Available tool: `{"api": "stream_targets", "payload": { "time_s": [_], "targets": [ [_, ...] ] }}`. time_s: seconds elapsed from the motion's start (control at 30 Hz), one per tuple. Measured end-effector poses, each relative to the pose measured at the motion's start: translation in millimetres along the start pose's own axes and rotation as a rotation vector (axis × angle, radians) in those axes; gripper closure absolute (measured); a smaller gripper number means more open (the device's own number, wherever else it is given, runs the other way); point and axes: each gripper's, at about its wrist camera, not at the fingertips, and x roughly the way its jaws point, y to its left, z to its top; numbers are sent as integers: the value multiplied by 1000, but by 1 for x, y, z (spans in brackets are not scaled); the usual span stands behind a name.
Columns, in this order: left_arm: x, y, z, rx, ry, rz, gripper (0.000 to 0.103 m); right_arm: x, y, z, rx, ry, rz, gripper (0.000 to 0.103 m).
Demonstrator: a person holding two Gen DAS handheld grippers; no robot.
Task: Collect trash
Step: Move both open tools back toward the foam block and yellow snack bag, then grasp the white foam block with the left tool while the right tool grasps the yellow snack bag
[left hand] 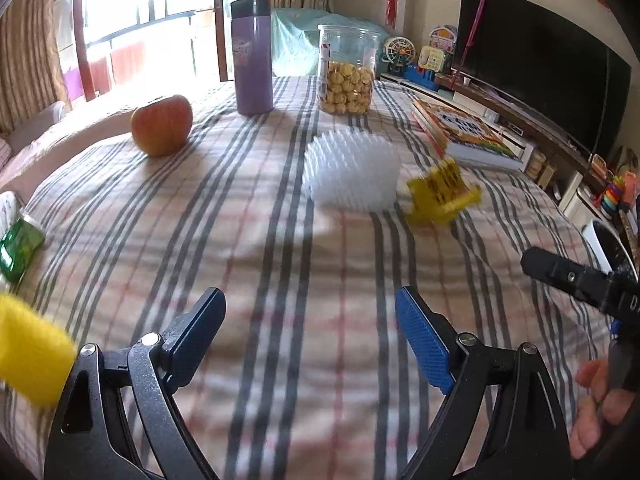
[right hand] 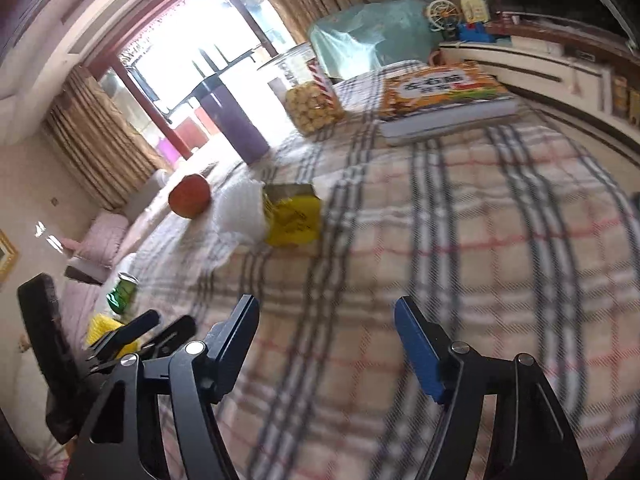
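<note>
Daylight pours in from the far window [left hand: 132, 20], blown out to pure white in both views. Glare washes the far left of the checked cloth [left hand: 280, 280] near the apple [left hand: 162, 125]. Soft shadows fall toward the camera from the purple flask [left hand: 253, 56] and snack jar [left hand: 347, 70]. Strong fisheye bending and dark vignette at the corners. Left wrist view is mildly blurred; the yellow carton [left hand: 442, 192] smears. Right wrist view is tilted with heavy motion blur across the cloth stripes. TV screen [left hand: 540, 64] stays dark.

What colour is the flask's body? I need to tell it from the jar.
Purple flask, dark lid; clearest in left wrist view.
</note>
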Motion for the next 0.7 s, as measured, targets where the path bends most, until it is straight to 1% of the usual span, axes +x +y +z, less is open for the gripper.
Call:
{"api": "stream_targets", "payload": {
  "time_s": [0.1, 0.23, 0.33, 0.4, 0.43, 0.47, 0.5, 0.53, 0.6, 0.63, 0.67, 0.7],
  "targets": [
    [13, 7, 18, -24, 7, -29, 14, 13, 1, 12, 19, 3, 16, 31],
    [30, 11, 42, -49, 6, -98, 14, 30, 1, 28, 47, -3, 42, 31],
    [42, 12, 53, -51, 5, -113, 14, 45, -2, 40, 69, 11, 63, 31],
    [50, 12, 59, -56, 5, -138, 14, 54, -4, 45, 77, 25, 75, 38],
    [57, 11, 62, -55, 9, -147, 14, 60, -6, 47, 79, 37, 79, 51],
    [61, 10, 64, -54, 13, -145, 14, 65, -7, 48, 83, 47, 90, 61],
    [65, 8, 65, -53, 17, -143, 16, 70, -10, 50, 91, 55, 113, 64],
    [69, 7, 66, -49, 22, -153, 19, 71, -11, 51, 92, 55, 121, 69],
    [76, 2, 69, -39, 37, -186, 45, 69, -12, 51, 84, 47, 118, 72],
    [80, -1, 69, -34, 49, -201, 52, 67, -13, 50, 84, 44, 122, 76],
    [83, -4, 70, -32, 55, -215, 64, 66, -15, 50, 86, 43, 125, 76],
    [84, -5, 69, -33, 54, -225, 73, 63, -16, 49, 91, 42, 128, 77]
  ]
}}
